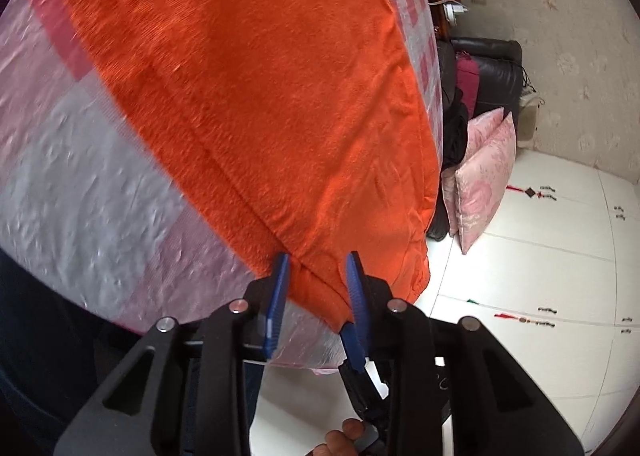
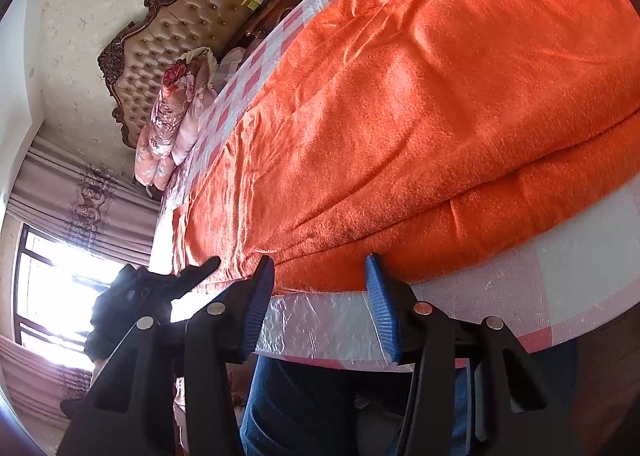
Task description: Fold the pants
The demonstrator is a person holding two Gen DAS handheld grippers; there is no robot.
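Observation:
Orange fleece pants (image 1: 256, 88) lie spread flat on a table covered with a pink-and-white checked plastic cloth (image 1: 80, 184). My left gripper (image 1: 318, 262) is open, its blue fingers on either side of a near corner of the pants at the table's edge. In the right wrist view the pants (image 2: 420, 116) fill the upper right, with a folded layer along the near edge. My right gripper (image 2: 320, 268) is open, its blue fingers at the near hem, above the tablecloth edge (image 2: 320, 324). The left gripper also shows in the right wrist view (image 2: 192, 276), at the pants' left corner.
A person in blue jeans (image 2: 312, 408) stands against the table. A dark sofa (image 1: 488, 68) with pink cushions (image 1: 484, 176) stands beyond the table, on a white tiled floor (image 1: 520, 276). A tufted headboard (image 2: 180, 36), floral bedding (image 2: 176, 112), curtains and a bright window (image 2: 60, 288) are on the other side.

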